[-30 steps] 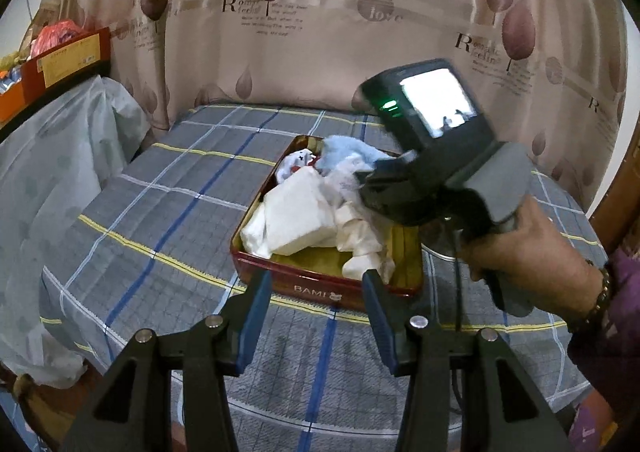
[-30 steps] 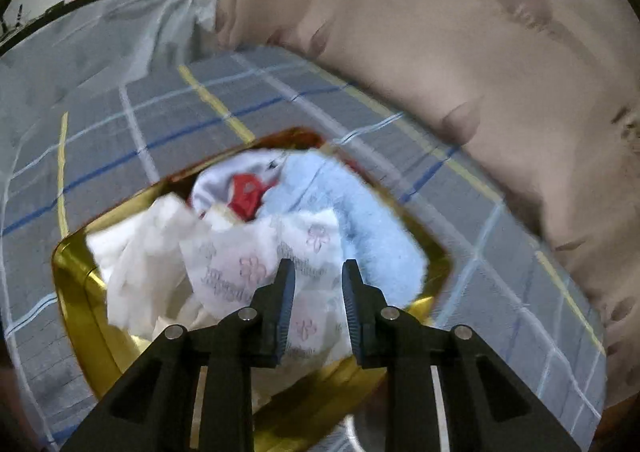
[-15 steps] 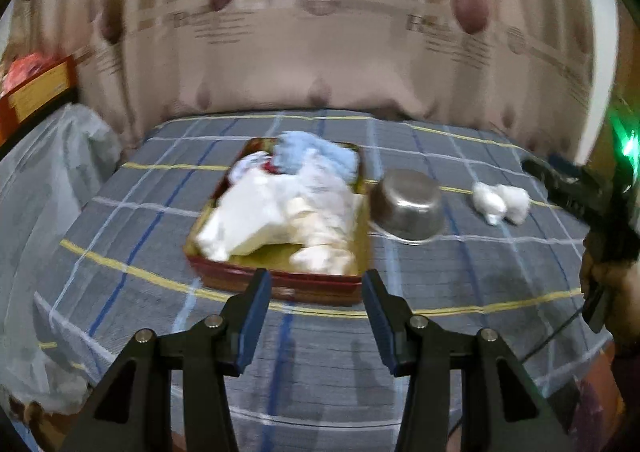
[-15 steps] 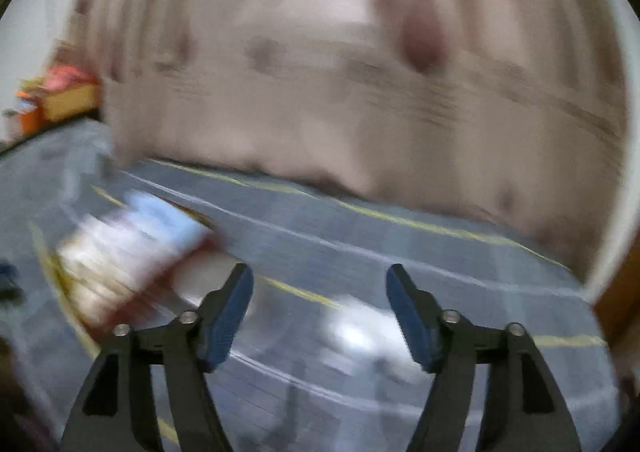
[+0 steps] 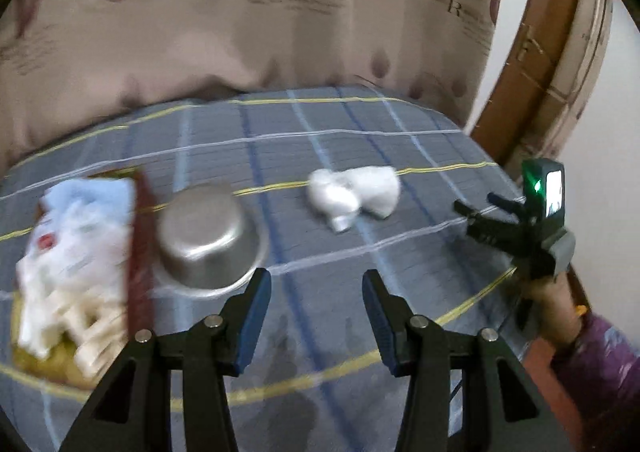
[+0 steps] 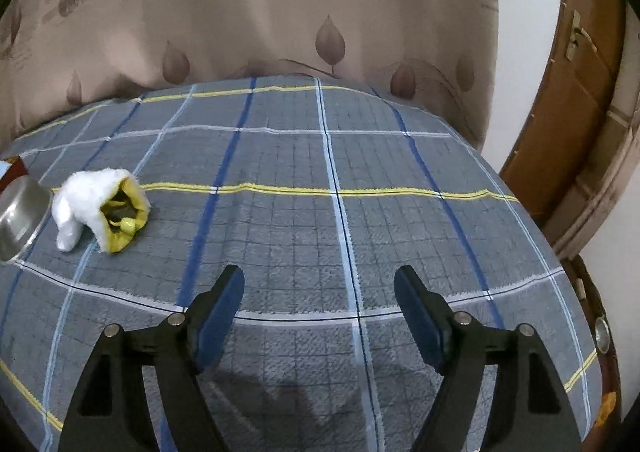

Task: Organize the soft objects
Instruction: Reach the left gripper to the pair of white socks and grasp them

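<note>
White plush toy (image 6: pixel 94 207) lying apart, plaid cloth (image 6: pixel 320 211)

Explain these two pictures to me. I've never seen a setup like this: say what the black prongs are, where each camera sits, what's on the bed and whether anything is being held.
There is no robot. A person holds a hand-operated gripper in each hand, and each carries a fisheye camera that looks out along its jaws. One picture comes from the left gripper, the other from the right gripper. The right gripper also shows in the left view, held in the person's hand.

On the plaid cover lie a white plush toy with a yellow opening, an overturned metal bowl, and a red tin full of soft things. Both pairs of jaws stand open and hold nothing.
</note>
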`<state>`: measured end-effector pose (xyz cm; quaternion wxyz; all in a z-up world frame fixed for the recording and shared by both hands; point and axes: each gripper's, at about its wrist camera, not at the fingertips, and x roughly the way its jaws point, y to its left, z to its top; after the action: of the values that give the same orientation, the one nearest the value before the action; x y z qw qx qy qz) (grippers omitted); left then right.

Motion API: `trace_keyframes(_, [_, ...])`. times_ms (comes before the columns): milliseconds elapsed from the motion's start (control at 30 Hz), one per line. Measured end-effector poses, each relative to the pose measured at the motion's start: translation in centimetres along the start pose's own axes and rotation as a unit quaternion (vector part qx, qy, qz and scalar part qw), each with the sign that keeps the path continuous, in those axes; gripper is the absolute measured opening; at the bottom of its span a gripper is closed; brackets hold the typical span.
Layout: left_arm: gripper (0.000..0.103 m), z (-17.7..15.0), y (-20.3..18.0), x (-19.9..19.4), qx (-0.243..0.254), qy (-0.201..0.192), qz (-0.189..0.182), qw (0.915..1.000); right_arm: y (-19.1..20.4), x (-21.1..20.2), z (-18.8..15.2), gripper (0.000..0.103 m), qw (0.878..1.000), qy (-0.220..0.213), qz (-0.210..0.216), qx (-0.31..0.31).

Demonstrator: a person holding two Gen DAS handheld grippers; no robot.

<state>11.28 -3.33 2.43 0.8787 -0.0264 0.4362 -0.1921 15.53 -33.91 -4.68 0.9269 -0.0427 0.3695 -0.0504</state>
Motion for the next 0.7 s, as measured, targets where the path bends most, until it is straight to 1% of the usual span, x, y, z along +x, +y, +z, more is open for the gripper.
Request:
trace_keyframes(67, [0.048, 1.2, -0.5, 1.9, 0.003, 0.012, -0.013, 0.9998, 0.3, 0.0, -0.2, 0.080, 1.000, 0.005, -0.004, -0.009])
trace_keyframes(133, [0.048, 2.4, -1.0, 4.0, 0.008, 0.030, -0.026, 0.9992, 0.9, -0.2, -0.2, 0.082, 1.000, -0.002, -0.004, -0.019])
trace_keyframes(167, [0.048, 2.9, -1.3, 5.2, 0.016, 0.044, -0.042, 0.9980, 1.1, -0.4, -0.2, 0.082, 1.000, -0.005, -0.003, -0.023])
trace_keyframes(233, [0.048, 3.4, -1.5, 7.2, 0.019, 0.068, -0.047, 0.9964, 1.1, -0.6, -0.3, 0.083, 1.000, -0.009, -0.003, -0.023])
trace_keyframes(300, [0.048, 3.9, -1.7, 9.1, 0.028, 0.095, -0.073, 0.9924, 0.6, -0.8, -0.4, 0.085, 1.000, -0.016, 0.000, -0.014])
trace_keyframes(333, [0.048, 4.0, -1.9, 9.9, 0.032, 0.105, -0.078, 0.9909, 0.5, -0.7, -0.2, 0.086, 1.000, -0.017, 0.002, -0.010])
trace_keyframes(433, [0.048, 4.5, -1.8, 11.7, 0.044, 0.124, -0.074, 0.9885, -0.1, -0.5, -0.1, 0.086, 1.000, -0.016, 0.009, 0.005])
trace_keyframes(567, [0.048, 5.4, -0.7, 13.4, 0.023, 0.138, -0.081, 0.9869, -0.1, -0.4, 0.0, 0.086, 1.000, -0.015, 0.019, 0.004])
trace_keyframes(700, [0.048, 6.3, 0.3, 14.9, 0.013, 0.145, -0.074, 0.9866, -0.1, -0.6, -0.1, 0.086, 0.999, -0.017, 0.027, 0.004])
